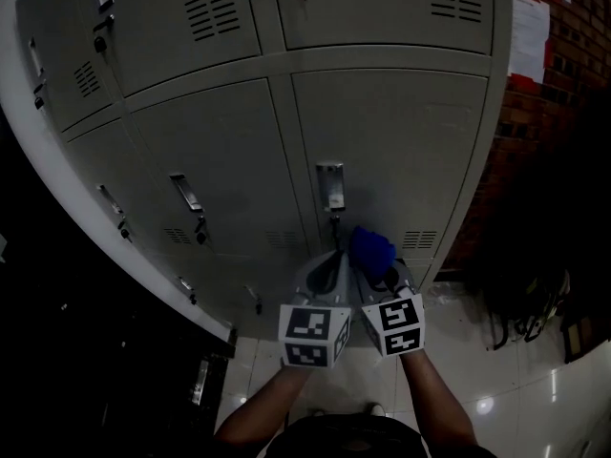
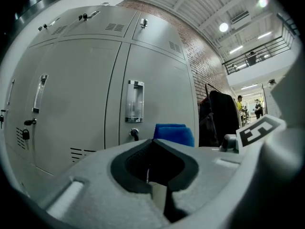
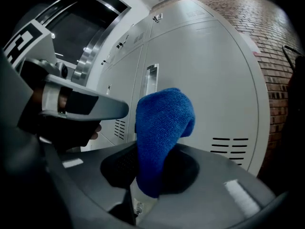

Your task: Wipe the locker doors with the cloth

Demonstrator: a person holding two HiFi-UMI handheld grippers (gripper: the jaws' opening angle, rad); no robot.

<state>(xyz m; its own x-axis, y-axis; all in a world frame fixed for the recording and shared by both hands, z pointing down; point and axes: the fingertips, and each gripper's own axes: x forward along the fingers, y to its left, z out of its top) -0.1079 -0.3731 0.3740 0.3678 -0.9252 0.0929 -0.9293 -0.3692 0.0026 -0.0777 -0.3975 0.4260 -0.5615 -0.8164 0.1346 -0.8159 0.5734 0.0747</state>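
Right fingers [image 3: 224, 175] around blue cloth [image 3: 162, 128]

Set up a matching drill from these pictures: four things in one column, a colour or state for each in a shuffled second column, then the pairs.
1 cloth
2 left gripper
3 right gripper
4 locker door

A grey, closed
B jaws together, nothing between them
C blue
D clamped on the cloth

Pairs: 1-C, 2-B, 3-D, 4-A
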